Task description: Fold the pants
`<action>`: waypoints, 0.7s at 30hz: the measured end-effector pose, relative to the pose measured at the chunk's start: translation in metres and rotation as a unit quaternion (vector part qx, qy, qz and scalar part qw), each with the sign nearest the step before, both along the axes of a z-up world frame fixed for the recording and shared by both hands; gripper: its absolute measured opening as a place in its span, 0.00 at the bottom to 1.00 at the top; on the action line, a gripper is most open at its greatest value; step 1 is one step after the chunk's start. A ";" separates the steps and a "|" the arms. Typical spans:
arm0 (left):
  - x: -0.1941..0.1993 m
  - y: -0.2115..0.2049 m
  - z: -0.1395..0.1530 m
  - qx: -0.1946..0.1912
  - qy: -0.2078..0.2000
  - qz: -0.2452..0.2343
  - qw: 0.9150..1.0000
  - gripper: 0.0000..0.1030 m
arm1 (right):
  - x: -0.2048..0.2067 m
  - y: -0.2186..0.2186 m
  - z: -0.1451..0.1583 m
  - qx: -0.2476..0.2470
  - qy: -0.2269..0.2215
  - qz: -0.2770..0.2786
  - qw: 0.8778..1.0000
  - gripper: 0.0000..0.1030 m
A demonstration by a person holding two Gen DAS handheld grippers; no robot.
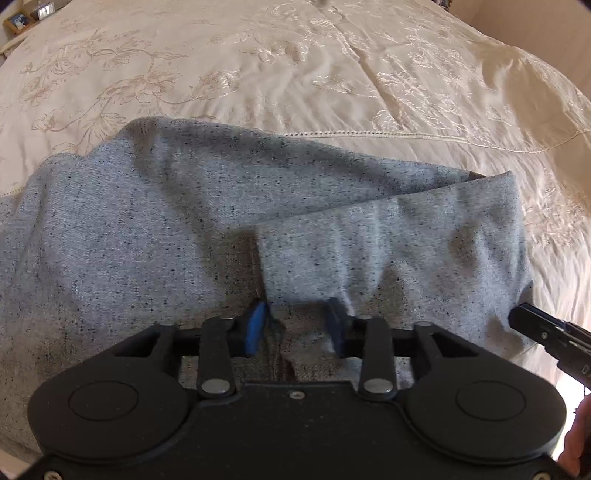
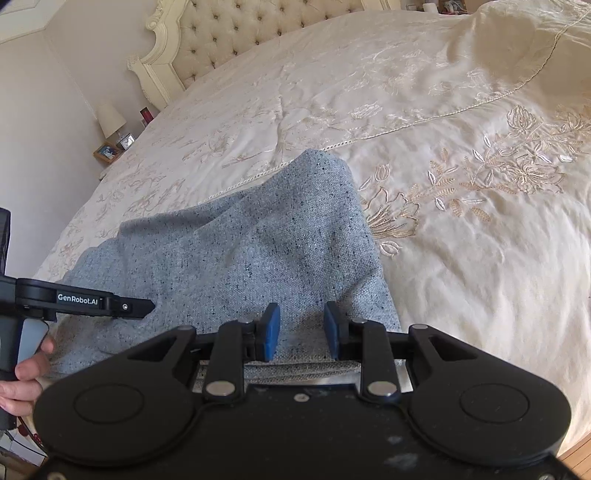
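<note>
Cream embroidered bedspread (image 2: pixel 461 177) covers a wide bed with a tufted cream headboard (image 2: pixel 236 33) at the far left; the speckled grey knit pants (image 2: pixel 258 251) lie folded over themselves on its near part. Both the left gripper (image 1: pixel 297 325) and the right gripper (image 2: pixel 301 328) hover over the near edge of the pants, blue pads apart, gripping nothing
</note>
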State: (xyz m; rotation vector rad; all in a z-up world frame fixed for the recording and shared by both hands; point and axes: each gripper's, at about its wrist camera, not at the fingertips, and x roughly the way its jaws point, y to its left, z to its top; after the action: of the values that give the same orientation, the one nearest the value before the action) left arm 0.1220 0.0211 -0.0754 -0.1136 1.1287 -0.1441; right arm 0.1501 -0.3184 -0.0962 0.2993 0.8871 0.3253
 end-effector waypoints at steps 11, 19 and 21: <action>-0.014 0.019 0.034 -0.002 -0.052 -0.009 0.999 0.03 | -0.006 -0.009 0.002 0.038 -0.011 -0.017 0.999 0.28; -0.022 0.015 0.032 0.011 -0.065 -0.033 0.997 0.03 | -0.013 -0.005 0.009 0.037 -0.027 -0.016 0.999 0.30; -0.020 0.012 0.026 0.018 -0.061 -0.036 0.997 0.03 | -0.013 -0.006 0.012 0.042 -0.036 -0.019 0.998 0.30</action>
State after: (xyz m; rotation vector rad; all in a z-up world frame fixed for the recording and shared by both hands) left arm 0.1016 0.0328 -0.0495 -0.0308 1.0127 -0.1922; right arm 0.1367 -0.3244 -0.0839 0.3795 0.7969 0.3359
